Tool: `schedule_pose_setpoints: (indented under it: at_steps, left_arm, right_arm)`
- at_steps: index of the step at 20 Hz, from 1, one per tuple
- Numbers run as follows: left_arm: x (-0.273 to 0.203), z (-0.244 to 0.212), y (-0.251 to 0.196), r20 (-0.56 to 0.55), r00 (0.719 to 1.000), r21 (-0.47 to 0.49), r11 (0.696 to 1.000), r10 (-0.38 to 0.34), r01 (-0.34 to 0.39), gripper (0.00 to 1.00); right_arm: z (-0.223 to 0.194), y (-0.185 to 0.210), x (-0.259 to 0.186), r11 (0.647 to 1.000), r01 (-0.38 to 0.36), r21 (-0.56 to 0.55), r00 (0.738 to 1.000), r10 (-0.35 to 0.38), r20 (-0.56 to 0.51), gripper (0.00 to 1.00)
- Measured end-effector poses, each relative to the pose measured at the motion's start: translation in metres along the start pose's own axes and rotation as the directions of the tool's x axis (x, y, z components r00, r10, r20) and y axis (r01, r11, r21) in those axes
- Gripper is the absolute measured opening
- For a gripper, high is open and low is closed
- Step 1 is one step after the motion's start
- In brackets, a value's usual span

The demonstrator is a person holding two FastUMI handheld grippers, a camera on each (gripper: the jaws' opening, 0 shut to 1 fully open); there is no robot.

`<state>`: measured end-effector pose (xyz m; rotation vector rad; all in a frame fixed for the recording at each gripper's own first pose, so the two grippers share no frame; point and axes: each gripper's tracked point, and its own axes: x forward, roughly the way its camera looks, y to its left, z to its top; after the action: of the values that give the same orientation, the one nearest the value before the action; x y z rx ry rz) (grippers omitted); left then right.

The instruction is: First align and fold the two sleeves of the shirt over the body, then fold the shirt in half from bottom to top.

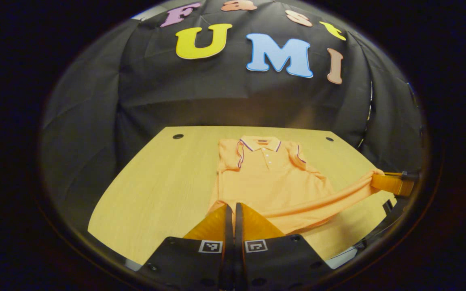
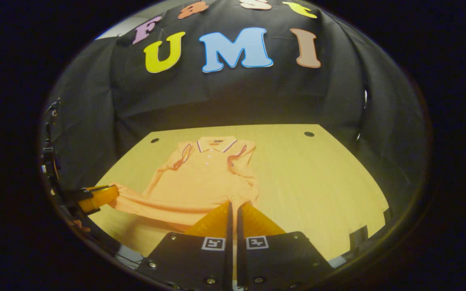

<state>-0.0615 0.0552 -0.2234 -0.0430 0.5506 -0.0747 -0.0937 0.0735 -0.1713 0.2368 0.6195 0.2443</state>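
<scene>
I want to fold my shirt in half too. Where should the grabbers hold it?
By the bottom hem's two corners, from the near side. The shirt lies flat, collar far, hem nearest, and the left gripper and right gripper each pinch a corner.

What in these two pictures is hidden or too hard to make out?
- The shirt's bottom hem: in the left gripper view, the left gripper covers the corner it pinches; in the right gripper view, the right gripper does the same.
- The table's near edge: cut off by both views' lower rims.
- The shirt's buttons: too small to count surely.
- The hands holding the grippers: out of sight.
</scene>
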Motion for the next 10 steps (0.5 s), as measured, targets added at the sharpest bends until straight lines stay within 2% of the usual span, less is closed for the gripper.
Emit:
schedule_pose_setpoints:
  at_steps: [4,10]
  left_arm:
    - [0.037,0.037,0.002,0.029,1.000,-0.025,1.000,-0.012,0.013,0.06]
    - [0.087,0.087,0.001,0.060,0.998,-0.013,0.999,-0.029,0.029,0.06]
  right_arm:
    - [0.040,0.002,0.028,1.000,0.017,-0.024,0.999,-0.016,0.040,0.05]
    - [0.089,0.001,0.074,0.999,0.034,-0.022,0.997,-0.032,0.075,0.04]
